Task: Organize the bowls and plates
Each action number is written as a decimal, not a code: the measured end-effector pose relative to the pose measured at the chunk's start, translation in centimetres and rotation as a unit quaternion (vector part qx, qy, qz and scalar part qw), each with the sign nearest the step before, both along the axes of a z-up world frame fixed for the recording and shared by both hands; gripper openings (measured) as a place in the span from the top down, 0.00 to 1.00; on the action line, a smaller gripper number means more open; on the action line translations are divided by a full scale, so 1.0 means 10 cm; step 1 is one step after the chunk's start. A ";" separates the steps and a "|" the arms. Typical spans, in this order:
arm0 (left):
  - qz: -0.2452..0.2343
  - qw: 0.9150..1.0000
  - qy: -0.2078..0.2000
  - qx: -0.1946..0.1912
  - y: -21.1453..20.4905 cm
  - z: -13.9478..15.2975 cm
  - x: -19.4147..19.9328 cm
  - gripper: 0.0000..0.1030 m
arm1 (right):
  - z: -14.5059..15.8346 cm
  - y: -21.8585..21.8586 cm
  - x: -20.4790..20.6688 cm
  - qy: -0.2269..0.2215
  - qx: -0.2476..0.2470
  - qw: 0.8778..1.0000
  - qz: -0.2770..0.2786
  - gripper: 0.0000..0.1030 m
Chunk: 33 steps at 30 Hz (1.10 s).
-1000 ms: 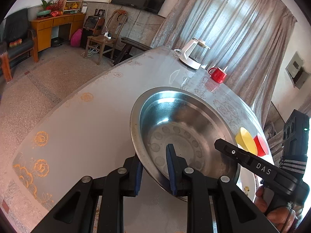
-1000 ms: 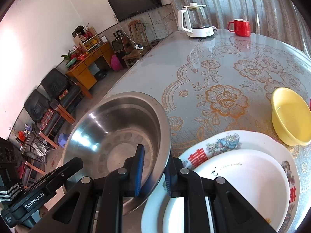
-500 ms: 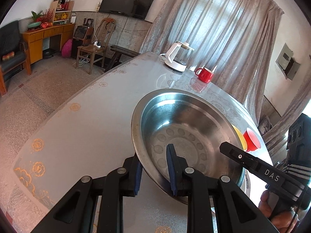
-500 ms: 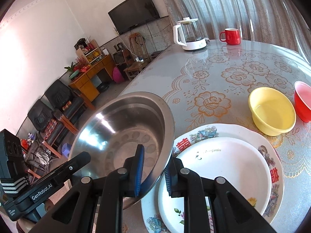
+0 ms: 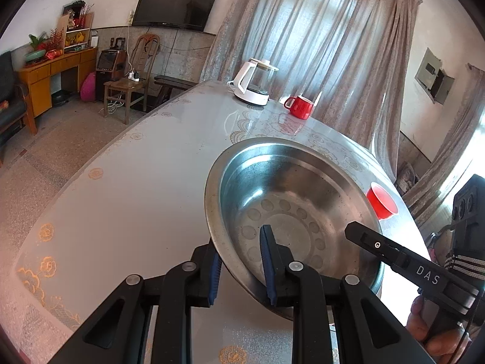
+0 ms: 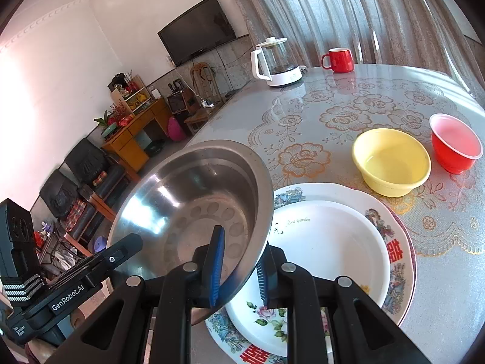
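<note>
Right now the steel basin (image 6: pixel 194 212) hangs clear of the table (image 6: pixel 363 103), clamped at opposite edges: the left gripper (image 5: pixel 241 268) pinches its near rim at the bottom of its view, the right gripper (image 6: pixel 239 268) its rim on the side nearest the plates. The stacked plates (image 6: pixel 327 242) lie immediately right of the basin in the right view, so the right hand is closer to them. The yellow bowl (image 6: pixel 391 163) and red bowl (image 6: pixel 454 145) sit beyond, on a floral cloth; curtains hang behind.
</note>
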State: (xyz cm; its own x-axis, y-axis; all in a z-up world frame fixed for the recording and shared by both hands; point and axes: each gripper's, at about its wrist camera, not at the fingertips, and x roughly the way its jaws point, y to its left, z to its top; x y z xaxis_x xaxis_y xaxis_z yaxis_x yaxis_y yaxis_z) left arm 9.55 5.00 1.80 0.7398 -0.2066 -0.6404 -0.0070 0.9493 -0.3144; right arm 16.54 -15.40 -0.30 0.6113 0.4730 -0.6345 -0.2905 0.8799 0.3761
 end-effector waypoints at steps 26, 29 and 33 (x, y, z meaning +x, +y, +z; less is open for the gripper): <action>-0.080 0.997 0.003 0.007 -0.52 0.04 0.10 0.76 | 0.07 -0.59 -0.39 -0.014 0.002 0.998 -0.069 0.82; -0.060 0.998 0.002 0.002 -0.41 0.05 0.13 0.76 | 0.08 -0.51 -0.32 -0.013 -0.003 0.998 -0.059 0.82; -0.013 1.000 0.002 -0.010 -0.14 0.05 0.20 0.76 | 0.12 -0.27 -0.10 -0.011 -0.007 0.999 -0.034 0.82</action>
State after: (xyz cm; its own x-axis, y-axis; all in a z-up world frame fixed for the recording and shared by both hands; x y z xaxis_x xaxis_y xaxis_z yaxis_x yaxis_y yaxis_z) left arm 11.53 3.65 2.26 0.7310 -0.2386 -0.6393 0.0166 0.9428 -0.3329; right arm 15.51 -18.13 0.89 0.6561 0.4208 -0.6265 -0.2375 0.9031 0.3579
